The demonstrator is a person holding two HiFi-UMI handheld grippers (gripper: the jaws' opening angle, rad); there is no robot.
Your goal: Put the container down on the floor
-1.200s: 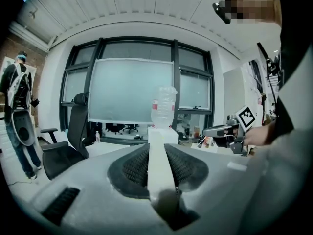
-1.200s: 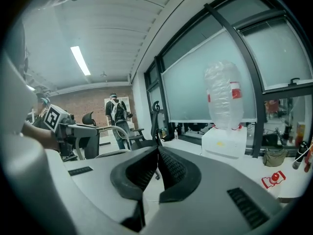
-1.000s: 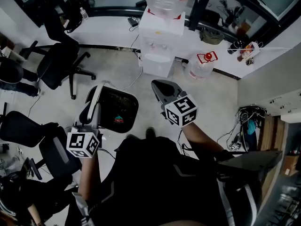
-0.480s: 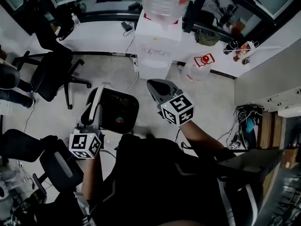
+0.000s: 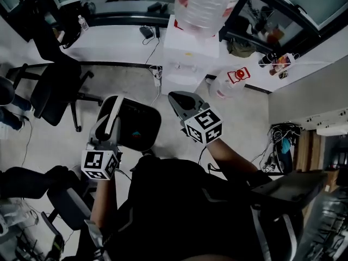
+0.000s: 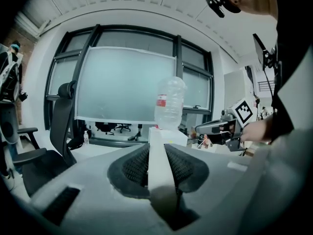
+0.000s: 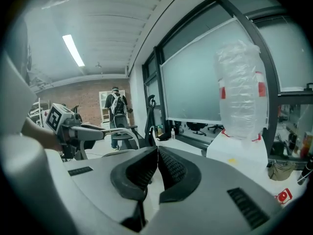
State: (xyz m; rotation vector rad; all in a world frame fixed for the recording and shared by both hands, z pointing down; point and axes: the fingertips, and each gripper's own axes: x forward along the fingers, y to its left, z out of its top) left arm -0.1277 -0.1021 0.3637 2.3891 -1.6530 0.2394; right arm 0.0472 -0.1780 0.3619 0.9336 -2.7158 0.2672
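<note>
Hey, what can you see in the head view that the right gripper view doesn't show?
Only the head view: the dark inside of the container and a cable tangle on the floor. Only the right gripper view: a brick wall, a ceiling light, the right tongs closed together. Both: the upturned water bottle on its white dispenser.

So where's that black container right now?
In the head view, the black container is left of centre, right beside the left hand-held gripper, with the office chair to its left and the water dispenser beyond it.
</note>
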